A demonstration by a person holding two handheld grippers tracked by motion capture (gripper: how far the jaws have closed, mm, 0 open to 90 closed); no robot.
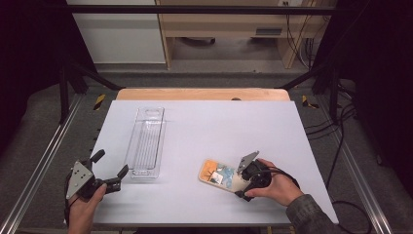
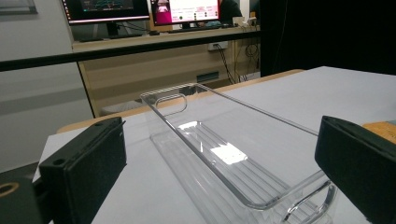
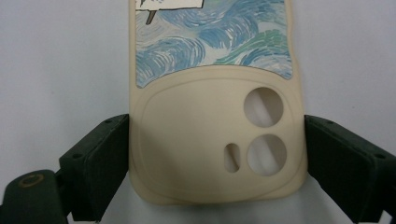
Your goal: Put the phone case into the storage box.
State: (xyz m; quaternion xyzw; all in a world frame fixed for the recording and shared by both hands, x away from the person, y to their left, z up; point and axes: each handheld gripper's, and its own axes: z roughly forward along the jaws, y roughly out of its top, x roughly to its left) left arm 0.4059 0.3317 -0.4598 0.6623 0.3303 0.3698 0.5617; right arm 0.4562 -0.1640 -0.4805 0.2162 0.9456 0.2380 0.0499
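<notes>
A cream phone case [image 1: 216, 173] with a blue wave print lies flat at the front right of the white table [image 1: 234, 126], camera holes towards my right gripper [image 1: 237, 182]. In the right gripper view the phone case [image 3: 187, 140] sits between the jaws, which press on its two long sides; my right gripper [image 3: 217, 128] is shut on it. A long clear plastic tray [image 1: 135, 141] lies empty at the left. My left gripper [image 1: 112, 163] stands open just before the tray's near end. The tray [image 2: 257, 110] stretches away between the wide-apart jaws of my left gripper [image 2: 224, 135].
A wooden edge [image 1: 202, 93] shows behind the white surface. Metal frame rails [image 1: 44, 156] run along both sides of the table. Past the far end stand a desk and monitors [image 2: 140, 9].
</notes>
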